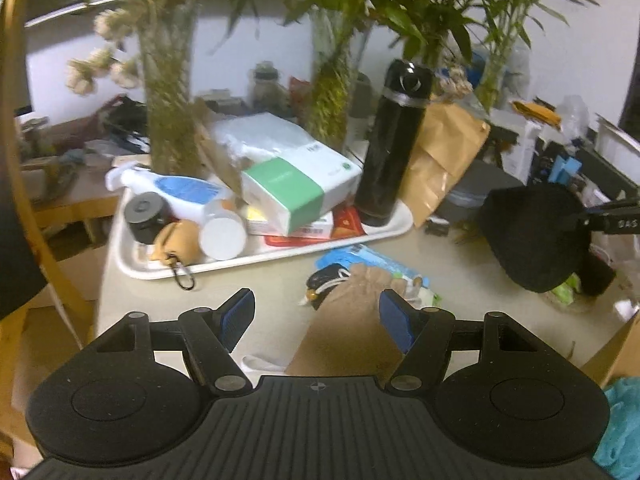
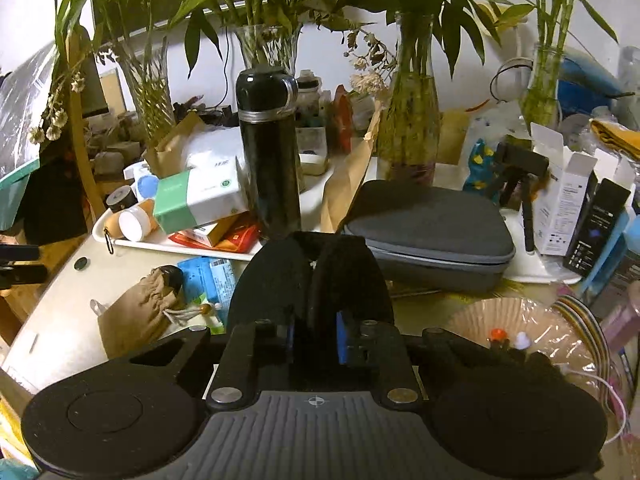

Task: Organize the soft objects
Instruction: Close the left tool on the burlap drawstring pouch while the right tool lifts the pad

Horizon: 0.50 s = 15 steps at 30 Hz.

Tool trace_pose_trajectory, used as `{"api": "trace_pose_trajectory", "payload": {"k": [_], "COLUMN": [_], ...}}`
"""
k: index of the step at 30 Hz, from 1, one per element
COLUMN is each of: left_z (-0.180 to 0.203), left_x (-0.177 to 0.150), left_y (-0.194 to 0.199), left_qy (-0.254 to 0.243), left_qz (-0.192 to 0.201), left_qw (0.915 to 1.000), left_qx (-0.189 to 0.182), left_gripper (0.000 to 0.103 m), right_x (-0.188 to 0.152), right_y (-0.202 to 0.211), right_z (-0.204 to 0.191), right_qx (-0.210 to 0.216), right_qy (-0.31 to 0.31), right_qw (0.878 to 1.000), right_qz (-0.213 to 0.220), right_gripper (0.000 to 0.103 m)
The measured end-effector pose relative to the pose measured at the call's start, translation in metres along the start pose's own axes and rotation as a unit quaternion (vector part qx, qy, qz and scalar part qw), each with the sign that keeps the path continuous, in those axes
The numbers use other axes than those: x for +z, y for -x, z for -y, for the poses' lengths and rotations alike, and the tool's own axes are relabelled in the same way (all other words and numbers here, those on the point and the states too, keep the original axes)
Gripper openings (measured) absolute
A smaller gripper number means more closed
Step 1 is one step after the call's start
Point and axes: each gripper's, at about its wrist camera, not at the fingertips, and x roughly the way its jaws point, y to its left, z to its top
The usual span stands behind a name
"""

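meanwhile right hand-held gripper (image 2: pixel 316 338) pinching folded black pad (image 2: pixel 312 280), fold pointing forward, left hand-held gripper (image 1: pixel 316 320) spread over tan pouch (image 1: pixel 352 320)

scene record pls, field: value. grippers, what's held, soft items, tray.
left gripper: jaws open, over the tan drawstring pouch, not gripping it
right gripper: jaws shut on black soft pad, which is lifted off the table
pouch location: on table, in front of the tray, beside a blue packet
white tray: holds black flask, tissue box, small jars
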Motion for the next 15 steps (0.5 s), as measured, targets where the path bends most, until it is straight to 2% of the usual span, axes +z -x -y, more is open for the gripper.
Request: {"api": "trace_pose_trajectory", "payload": {"k": [10,15], "left_z": [-0.011,-0.021], "left_x": [-0.005,-0.010], "left_y": [-0.054,-0.079], "left_qy": [-0.020,-0.008], "left_qz": [-0.055,-0.084], "left_qw": [0.9969,0.9934], "left_qx": [-0.052,-0.079], "left_gripper": [0.068,0.068], "right_x": [-0.001,-0.001], "right_y": [0.009,0.006], "right_z": [-0.004,-0.005], "right_qx": [0.010,0.018], "right_qy": [-0.004,-0.007], "right_qw": [1.000,1.000], "right_qz": [0.010,0.006], "right_gripper": [0.021,0.021]}}
